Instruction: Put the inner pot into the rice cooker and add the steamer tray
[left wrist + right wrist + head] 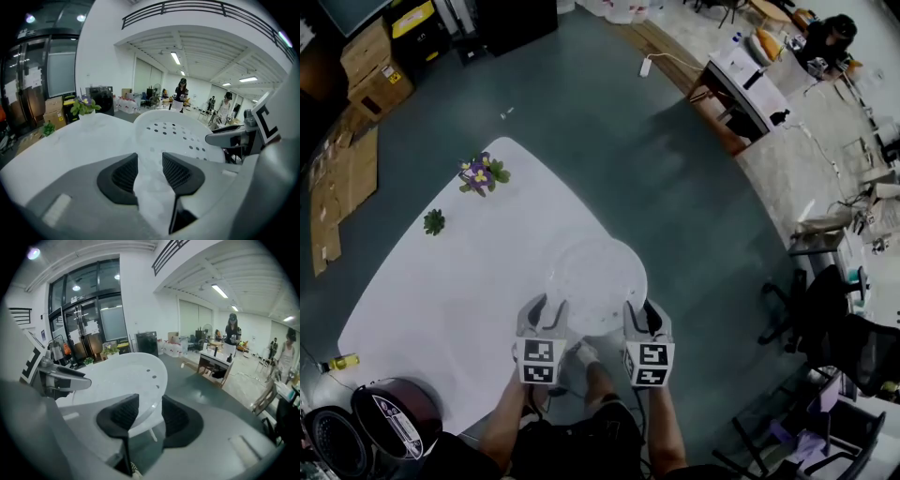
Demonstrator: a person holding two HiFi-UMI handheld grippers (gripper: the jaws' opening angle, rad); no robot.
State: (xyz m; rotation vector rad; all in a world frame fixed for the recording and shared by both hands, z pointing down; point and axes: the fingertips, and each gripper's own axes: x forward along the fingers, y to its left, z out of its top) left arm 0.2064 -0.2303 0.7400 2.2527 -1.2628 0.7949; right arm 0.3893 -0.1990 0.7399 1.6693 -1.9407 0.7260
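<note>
Both grippers sit closest to me, and between them they carry the white perforated steamer tray (595, 281). I see the left gripper (546, 309) pinching the tray's near left rim between its pads. The right gripper (639, 311) clamps the near right rim the same way. They hold the tray level over the right edge of the white table (469, 291). By the table's near left corner stands the rice cooker (394, 422), well apart from the tray.
</note>
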